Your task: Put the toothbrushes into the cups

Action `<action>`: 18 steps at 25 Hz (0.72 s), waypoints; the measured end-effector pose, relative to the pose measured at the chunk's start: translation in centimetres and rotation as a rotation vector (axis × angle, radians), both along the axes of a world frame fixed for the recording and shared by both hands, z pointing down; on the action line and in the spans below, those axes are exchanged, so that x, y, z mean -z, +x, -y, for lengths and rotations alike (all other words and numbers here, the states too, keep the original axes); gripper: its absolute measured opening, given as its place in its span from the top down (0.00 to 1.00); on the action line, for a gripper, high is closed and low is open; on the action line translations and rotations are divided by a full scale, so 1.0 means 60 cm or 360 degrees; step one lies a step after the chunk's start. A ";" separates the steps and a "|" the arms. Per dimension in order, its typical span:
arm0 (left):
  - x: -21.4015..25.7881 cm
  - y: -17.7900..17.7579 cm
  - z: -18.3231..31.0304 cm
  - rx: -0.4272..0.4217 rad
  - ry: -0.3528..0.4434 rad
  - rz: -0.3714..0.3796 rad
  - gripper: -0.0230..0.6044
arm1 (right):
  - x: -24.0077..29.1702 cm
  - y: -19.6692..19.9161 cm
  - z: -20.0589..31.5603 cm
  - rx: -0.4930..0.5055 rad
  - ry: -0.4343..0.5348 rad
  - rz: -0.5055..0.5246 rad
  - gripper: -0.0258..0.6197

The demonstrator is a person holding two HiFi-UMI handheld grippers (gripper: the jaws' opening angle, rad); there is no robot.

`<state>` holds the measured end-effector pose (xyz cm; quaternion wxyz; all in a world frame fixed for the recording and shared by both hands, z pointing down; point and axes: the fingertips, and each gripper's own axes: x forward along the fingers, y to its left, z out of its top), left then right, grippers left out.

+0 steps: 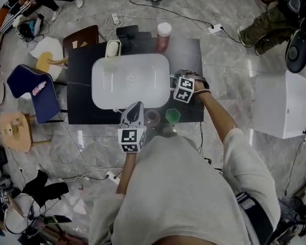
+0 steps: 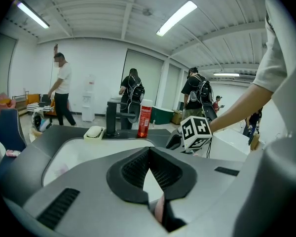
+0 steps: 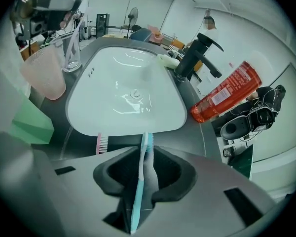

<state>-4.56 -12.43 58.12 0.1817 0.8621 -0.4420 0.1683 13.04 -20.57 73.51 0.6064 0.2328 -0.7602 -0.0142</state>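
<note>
A blue toothbrush (image 3: 139, 181) runs up between the jaws of my right gripper (image 3: 141, 179), which is shut on its handle. Its head reaches toward the sink's near rim. A pink toothbrush (image 3: 102, 143) lies on the dark counter just left of it, only its head showing. A pink cup (image 3: 43, 72) and a green cup (image 3: 28, 123) stand to the left of the sink. In the head view the pink cup (image 1: 152, 117) and green cup (image 1: 172, 115) sit at the table's near edge, between my left gripper (image 1: 134, 107) and right gripper (image 1: 181, 83). My left gripper (image 2: 149, 152) is shut with nothing seen in it.
A white sink (image 1: 99, 70) fills the middle of the black table (image 1: 81, 111). Behind it are a black faucet (image 3: 196, 53), a red bottle (image 1: 163, 36) and a soap dish (image 1: 112, 48). A clear glass (image 3: 72, 48) stands beside the pink cup. Chairs and cables lie around the table; people stand in the room.
</note>
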 end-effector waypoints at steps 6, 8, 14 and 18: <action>-0.001 -0.004 0.003 0.0004 0.0007 0.0003 0.92 | -0.016 0.007 -0.010 -0.0044 -0.0075 -0.0001 0.86; 0.000 -0.004 0.004 0.0006 0.0005 0.0004 0.92 | -0.018 0.007 -0.012 -0.0045 -0.0089 -0.0002 0.88; 0.000 -0.002 0.000 -0.0001 0.0009 0.0007 0.92 | -0.018 0.006 -0.013 -0.0046 -0.0092 0.0011 0.91; 0.005 -0.004 -0.001 -0.0005 0.0016 0.0008 0.92 | -0.012 0.006 -0.012 -0.0088 -0.0057 0.0049 0.91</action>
